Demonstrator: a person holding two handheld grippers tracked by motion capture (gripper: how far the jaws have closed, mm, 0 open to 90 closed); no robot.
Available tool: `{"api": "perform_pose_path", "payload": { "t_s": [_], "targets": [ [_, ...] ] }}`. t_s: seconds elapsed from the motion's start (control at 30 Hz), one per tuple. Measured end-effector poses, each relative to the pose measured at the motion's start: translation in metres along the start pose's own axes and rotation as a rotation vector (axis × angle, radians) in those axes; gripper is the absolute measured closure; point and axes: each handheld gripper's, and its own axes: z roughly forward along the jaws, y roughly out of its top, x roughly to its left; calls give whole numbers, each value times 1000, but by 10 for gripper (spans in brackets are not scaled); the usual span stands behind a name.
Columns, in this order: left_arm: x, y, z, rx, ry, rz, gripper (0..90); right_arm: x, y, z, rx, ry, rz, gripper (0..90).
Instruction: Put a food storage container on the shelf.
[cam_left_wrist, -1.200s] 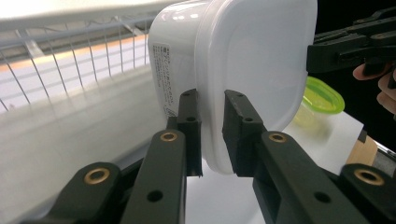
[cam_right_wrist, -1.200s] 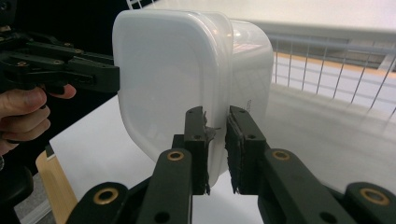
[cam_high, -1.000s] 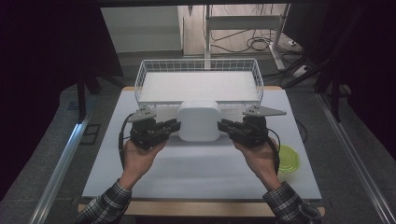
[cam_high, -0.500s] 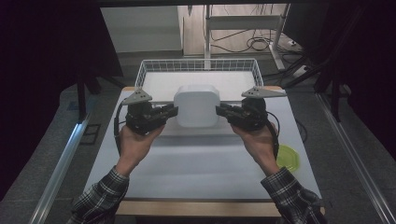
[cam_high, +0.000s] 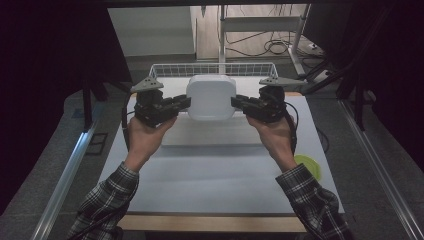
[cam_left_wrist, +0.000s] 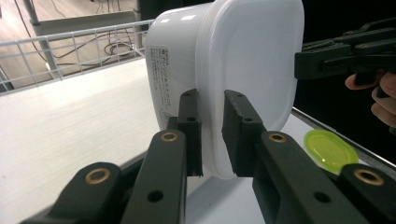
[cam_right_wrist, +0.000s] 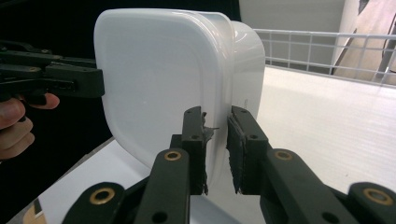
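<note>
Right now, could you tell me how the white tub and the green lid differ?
The white tub is large, rounded-square and held up off the table by both grippers; the green lid is small, round and flat, lying on the table near its right edge. The tub is opaque white, the lid bright green. Both look plastic.

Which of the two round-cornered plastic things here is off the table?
The white container, pinched between left gripper and right gripper; the green lid lies flat.

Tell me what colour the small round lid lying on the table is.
Yellow-green; the round lid shows best in the left gripper view, lying flat on the white table.
</note>
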Motion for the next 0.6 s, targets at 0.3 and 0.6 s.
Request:
{"api": "perform_pose_path", "payload": {
  "t_s": [0.3, 0.6],
  "targets": [
    [14, 5, 15, 3, -11, -42, 774, -14, 9, 13, 8, -2, 41, 769],
    [23, 6, 26, 16, -18, -58, 765, -22, 15, 22, 28, -13, 58, 764]
  ]
}}
